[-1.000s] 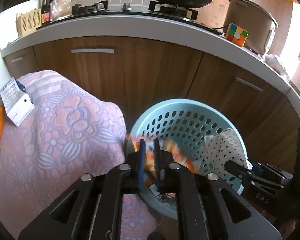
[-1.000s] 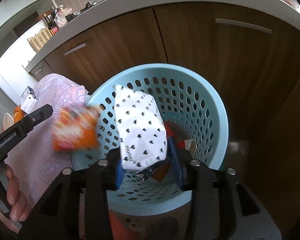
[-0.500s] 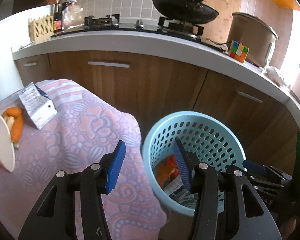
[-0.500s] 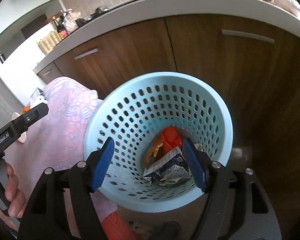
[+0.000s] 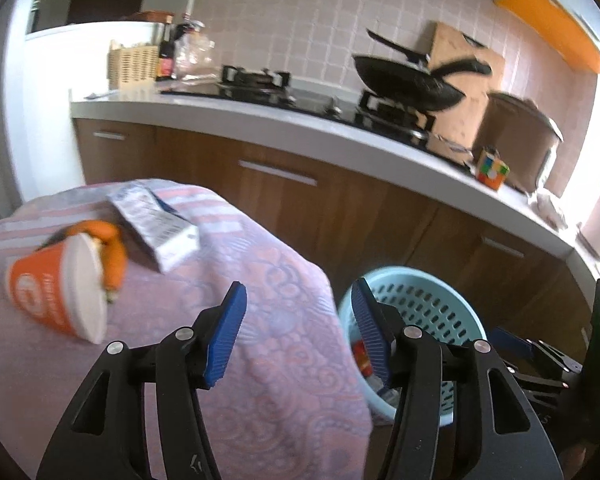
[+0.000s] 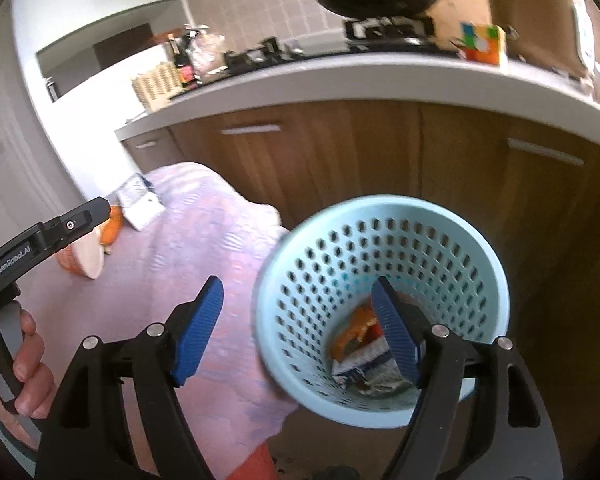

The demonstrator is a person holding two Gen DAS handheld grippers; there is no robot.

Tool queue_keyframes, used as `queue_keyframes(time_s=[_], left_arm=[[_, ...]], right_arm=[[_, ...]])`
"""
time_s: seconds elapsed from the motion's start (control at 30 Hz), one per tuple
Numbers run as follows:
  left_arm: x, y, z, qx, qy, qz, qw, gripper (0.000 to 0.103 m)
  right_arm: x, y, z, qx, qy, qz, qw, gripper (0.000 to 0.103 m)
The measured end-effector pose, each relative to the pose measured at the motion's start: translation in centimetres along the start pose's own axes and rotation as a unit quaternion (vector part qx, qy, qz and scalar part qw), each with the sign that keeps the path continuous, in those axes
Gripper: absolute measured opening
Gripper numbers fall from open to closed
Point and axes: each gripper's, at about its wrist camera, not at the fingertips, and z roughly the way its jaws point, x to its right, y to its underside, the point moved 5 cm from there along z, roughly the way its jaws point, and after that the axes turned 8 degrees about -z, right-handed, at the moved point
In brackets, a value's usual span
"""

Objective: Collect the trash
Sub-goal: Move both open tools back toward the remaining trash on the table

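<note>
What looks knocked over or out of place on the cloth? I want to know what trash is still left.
The orange paper cup lies tipped on its side on the pink floral cloth, with orange peel at its mouth. A crumpled carton lies flat just beyond. Neither is in the blue basket.

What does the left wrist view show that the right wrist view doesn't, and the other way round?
Only the left wrist view shows the orange cup's printed side and the right claw's body at the lower right, with no fingertips visible there. Only the right wrist view shows the basket's bottom with the trash pile and the person's left hand. Both show the blue basket, the white carton on the pink cloth, the colour cube, and an open, empty claw: left claw, right claw.
</note>
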Motion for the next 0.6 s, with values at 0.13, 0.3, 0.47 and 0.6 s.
queue_keyframes(time_s=[0.13, 0.3, 0.47, 0.6], left_arm=[[-2.9, -1.1, -2.2, 0.023, -0.01, -0.019, 0.9995, 0.057], [-7.7, -1.9, -5.1, 0.049, -0.031, -0.042, 0.9975, 0.058], [-13.6, -1.6, -7.1, 0.057, -0.061, -0.066, 0.9943, 0.059], [-18.4, -0.7, -6.4, 0.023, -0.082, -0.078, 0.9934, 0.068]], right_arm=[[-3.2, -1.3, -0.1, 0.015, -0.01, -0.028, 0.999, 0.073], [-7.7, -2.4, 0.2, 0.039, -0.024, -0.056, 0.997, 0.073], [-12.6, -2.3, 2.0, 0.05, -0.034, -0.096, 0.994, 0.06], [-15.6, -2.3, 4.4, 0.043, -0.051, -0.103, 0.992, 0.039]])
